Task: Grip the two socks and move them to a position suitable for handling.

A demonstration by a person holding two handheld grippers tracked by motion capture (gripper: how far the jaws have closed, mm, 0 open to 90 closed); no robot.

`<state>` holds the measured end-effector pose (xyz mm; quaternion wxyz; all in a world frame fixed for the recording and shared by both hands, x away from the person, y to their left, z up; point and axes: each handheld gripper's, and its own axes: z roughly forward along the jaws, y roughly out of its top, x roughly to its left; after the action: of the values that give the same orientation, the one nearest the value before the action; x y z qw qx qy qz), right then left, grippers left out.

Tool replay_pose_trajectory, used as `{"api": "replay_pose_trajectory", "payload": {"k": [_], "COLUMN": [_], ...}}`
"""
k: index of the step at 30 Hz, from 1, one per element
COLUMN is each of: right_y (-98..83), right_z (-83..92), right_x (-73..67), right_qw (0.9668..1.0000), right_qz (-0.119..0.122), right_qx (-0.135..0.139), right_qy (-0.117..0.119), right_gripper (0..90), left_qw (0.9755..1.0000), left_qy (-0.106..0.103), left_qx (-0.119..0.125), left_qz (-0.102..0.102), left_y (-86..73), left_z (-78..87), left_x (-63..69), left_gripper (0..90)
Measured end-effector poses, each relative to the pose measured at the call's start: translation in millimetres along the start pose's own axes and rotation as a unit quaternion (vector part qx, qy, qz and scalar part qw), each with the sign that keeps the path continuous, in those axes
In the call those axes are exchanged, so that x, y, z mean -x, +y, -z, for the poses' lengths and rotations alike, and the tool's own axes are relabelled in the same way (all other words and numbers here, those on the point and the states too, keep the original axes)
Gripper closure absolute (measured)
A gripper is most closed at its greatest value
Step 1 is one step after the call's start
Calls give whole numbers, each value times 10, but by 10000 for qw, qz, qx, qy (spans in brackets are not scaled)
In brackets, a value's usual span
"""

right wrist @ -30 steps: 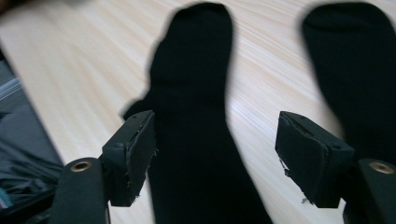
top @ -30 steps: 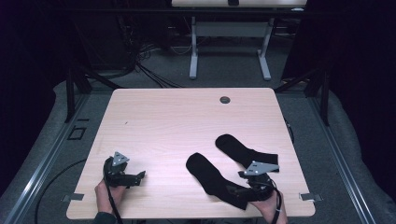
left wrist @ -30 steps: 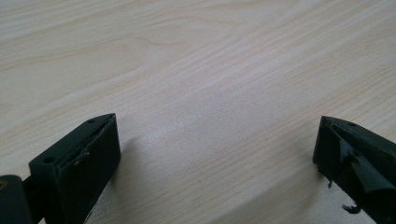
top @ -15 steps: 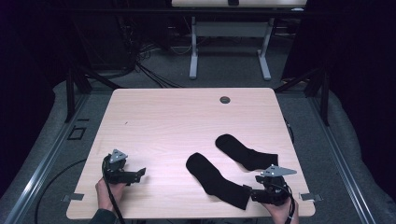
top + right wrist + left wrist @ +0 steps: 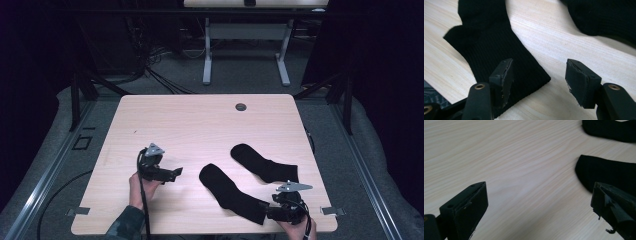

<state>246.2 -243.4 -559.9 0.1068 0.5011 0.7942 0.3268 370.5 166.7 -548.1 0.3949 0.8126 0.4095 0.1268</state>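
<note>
A: The right gripper (image 5: 537,80) has its jaws partly spread and they have just been closing; the cuff end of the near sock (image 5: 499,50) lies partly between them, under the left-hand pad, but neither pad presses on the cloth yet.

B: And the risk there?

A: The far pad sits over bare table (image 5: 564,42). If the jaws shut like that, they may catch only the top layer of the cuff, or skid off the corner, and the sock would drag or slip free when lifted.

B: The other side?

A: The left gripper (image 5: 536,202) stands wide open over bare wood, with the toe of the near sock just ahead of one jaw. Coming in low, it could shove the toe along instead of getting under it.

B: Where do the socks lie?

A: In the high view, the near sock (image 5: 227,192) runs slantwise to the front right edge; the second sock (image 5: 262,165) lies close behind, apart from it.

B: What is unclear?

A: Black on black hides the sock's layers and whether the cuff is folded. The right hand is cut off at the frame's bottom.
</note>
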Motion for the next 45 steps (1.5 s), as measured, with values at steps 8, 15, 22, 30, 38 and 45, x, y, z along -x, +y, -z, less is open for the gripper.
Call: {"api": "replay_pose_trajectory", "payload": {"k": [8, 15, 22, 30, 38, 45], "right_y": [13, 22, 34, 49, 72, 50], "right_z": [-63, -91, -125, -132, -135, -133], "right_x": [-35, -58, -73, -92, -81, -40], "right_qw": [9999, 9997, 9995, 9991, 9987, 9991], "right_qz": [34, 56, 89, 222, 278, 284], "right_qx": [-137, -207, -265, -316, -391, -283], "right_qy": [-51, -90, -109, -178, -153, -119], "right_gripper": [402, 424, 474, 577, 677, 779], "left_qw": [9981, 9963, 9956, 9914, 9890, 9887], "left_qy": [-318, -337, -374, -379, -492, -562], "left_qx": [-332, -480, -484, -726, -743, -715], "left_qz": [-402, -621, -716, -1017, -1181, -1190], "left_y": [195, 233, 240, 209, 182, 144], "left_z": [-460, -602, -651, -701, -687, -654], "left_x": [352, 486, 522, 593, 625, 644], "left_gripper": [117, 178, 295, 486, 647, 796]}}
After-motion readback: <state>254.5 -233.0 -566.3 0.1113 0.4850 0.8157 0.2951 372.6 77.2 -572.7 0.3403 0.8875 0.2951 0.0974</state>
